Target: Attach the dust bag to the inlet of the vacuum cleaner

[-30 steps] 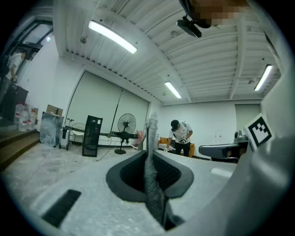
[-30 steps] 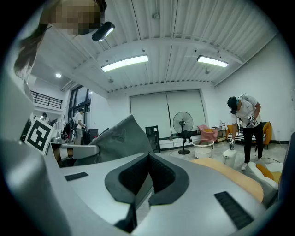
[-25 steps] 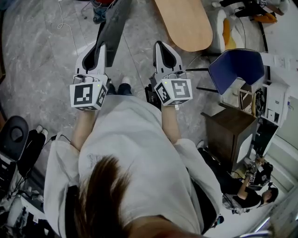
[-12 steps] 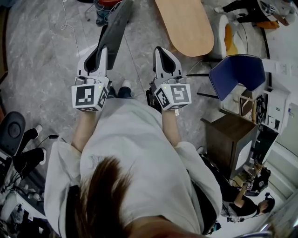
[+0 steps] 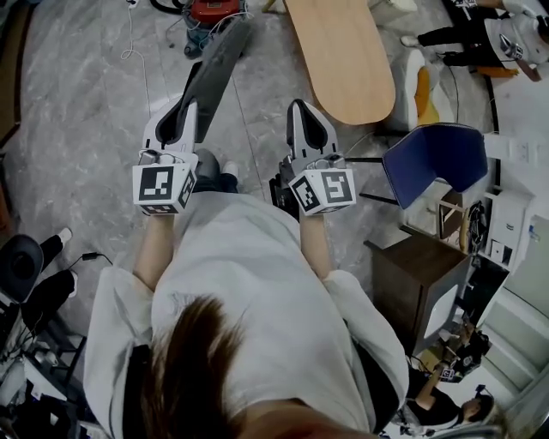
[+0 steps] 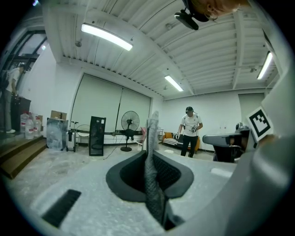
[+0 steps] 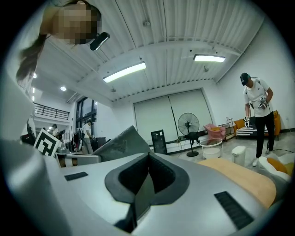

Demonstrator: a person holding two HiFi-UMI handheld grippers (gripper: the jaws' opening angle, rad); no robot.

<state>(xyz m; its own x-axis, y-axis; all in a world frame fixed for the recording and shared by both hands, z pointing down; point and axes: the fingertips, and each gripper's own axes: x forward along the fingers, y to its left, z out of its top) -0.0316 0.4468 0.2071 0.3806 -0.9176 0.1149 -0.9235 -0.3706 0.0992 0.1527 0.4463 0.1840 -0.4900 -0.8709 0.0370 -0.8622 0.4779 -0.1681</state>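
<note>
At the person's left side, the left gripper point(image 5: 182, 110) is nearly closed, its jaws pinching the near edge of the dust bag point(image 5: 214, 67), a flat grey sleeve held edge-up. The bag's long axis runs straight on from the jaws, forward and away from the person, roughly level above the floor point(image 5: 77, 129). The right gripper point(image 5: 302, 107), just beside and parallel, has its jaws fully together and holds nothing; the bag passes to its left, apart from it. Beyond the bag's far end, at the top edge of the head view, sits a red machine point(image 5: 210, 10) with cables. It is possibly the vacuum cleaner, but too cropped to confirm, and no inlet is visible. Judgement: the target lies ahead and below, along the bag's own axis, so the left hand is nearer and leads; the free right gripper could steady the far end.
</note>
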